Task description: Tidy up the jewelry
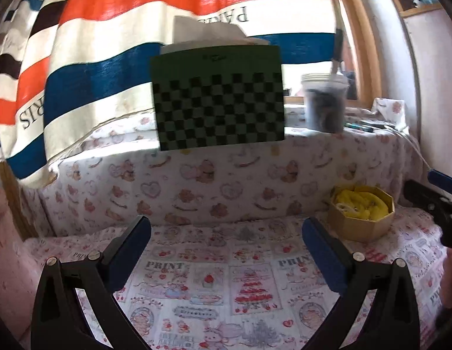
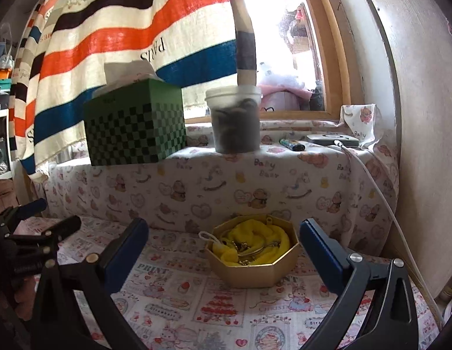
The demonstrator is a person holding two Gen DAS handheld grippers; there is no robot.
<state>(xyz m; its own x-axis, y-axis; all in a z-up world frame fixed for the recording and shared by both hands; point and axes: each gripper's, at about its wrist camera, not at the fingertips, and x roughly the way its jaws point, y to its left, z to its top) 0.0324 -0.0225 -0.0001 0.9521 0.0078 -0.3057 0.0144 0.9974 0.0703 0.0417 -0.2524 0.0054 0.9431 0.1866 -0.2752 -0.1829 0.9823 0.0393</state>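
Printed cloth table (image 2: pixel 226 306), both claws gaping and empty; right claw (image 2: pixel 223 258) faces gold box (image 2: pixel 255 271), tangled chains may snag on lifting

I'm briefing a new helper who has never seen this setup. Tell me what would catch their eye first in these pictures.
The striped cloth in orange, blue and black hangs across the back and dominates both views. On the ledge below it stands a green checkered box, with a plastic tub to its right. Down on the printed tablecloth, a gold box holds yellow fabric and jewelry, in front of the open right tool.
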